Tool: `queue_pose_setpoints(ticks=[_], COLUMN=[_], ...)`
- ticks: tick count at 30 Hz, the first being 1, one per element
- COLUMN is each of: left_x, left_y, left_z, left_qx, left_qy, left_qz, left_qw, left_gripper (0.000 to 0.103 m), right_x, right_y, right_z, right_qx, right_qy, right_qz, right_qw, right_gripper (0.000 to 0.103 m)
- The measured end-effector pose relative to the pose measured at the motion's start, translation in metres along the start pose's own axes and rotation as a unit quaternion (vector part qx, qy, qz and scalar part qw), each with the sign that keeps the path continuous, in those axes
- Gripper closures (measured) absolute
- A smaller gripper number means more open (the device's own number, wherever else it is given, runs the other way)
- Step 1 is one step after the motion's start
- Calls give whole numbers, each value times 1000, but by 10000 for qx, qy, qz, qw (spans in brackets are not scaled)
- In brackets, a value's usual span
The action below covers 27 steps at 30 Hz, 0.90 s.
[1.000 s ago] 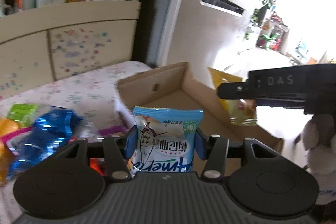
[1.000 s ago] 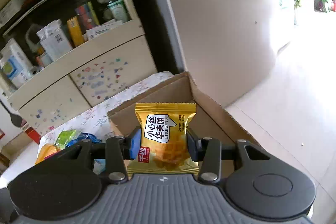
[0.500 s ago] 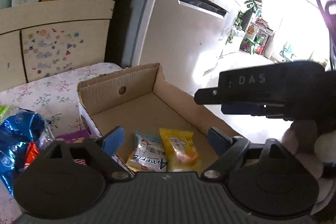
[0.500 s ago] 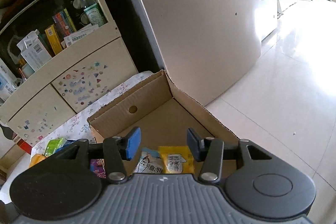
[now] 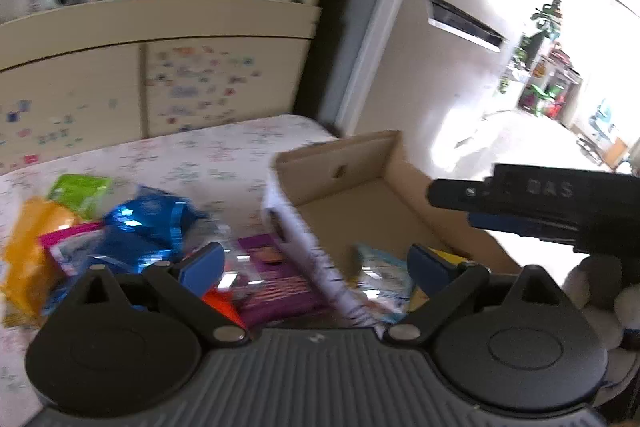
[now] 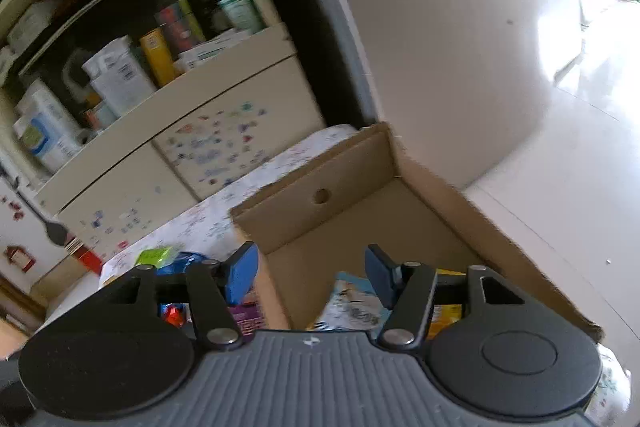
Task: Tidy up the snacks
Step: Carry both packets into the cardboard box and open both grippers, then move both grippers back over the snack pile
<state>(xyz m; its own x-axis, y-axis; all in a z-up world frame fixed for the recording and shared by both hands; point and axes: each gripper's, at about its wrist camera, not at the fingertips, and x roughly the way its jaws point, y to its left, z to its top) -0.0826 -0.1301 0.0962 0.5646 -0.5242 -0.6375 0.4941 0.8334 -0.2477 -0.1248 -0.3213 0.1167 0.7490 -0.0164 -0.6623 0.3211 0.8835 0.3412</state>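
An open cardboard box sits at the right end of a flower-patterned table. A light blue snack packet and a yellow waffle packet lie inside it near the front. My left gripper is open and empty above the box's left wall. My right gripper is open and empty over the box's front; it also shows in the left wrist view. Loose snacks lie left of the box: a blue foil bag, a purple packet, an orange bag, a green packet.
A cream cabinet with stickers and a shelf of bottles and boxes stands behind the table. A fridge stands behind the box. The shiny floor lies to the right, below the table edge.
A second ago each gripper held a packet over the box. Both opened and the packets dropped in. Since then both views have swung left toward the loose snacks.
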Motion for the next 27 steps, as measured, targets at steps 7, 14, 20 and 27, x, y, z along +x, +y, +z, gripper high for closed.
queue_pose_setpoints(ticks=[7,14,20,27], left_x=[-23,-33,-35,-25], left_y=[53,99,126,136], left_z=[5,6,10,8], left_qx=[-349,-661,-549,-333], left_qy=[76,249,307,448], left_qz=[719,1193,1414,1084], left_qw=[9968,9903,9879,9925], left_gripper=[5,5,5,5], right_x=[5,14,25,46], right_y=[29,57,77,88], right_z=[-7,-21,-35,-50], right_qx=[-512,-989,-1236,-1190], right_qy=[36,285,677,1225], right_qz=[367,736,1050,1134], right_qw=[9980,9920,9844,9788], right_gripper=[36,34,34,35])
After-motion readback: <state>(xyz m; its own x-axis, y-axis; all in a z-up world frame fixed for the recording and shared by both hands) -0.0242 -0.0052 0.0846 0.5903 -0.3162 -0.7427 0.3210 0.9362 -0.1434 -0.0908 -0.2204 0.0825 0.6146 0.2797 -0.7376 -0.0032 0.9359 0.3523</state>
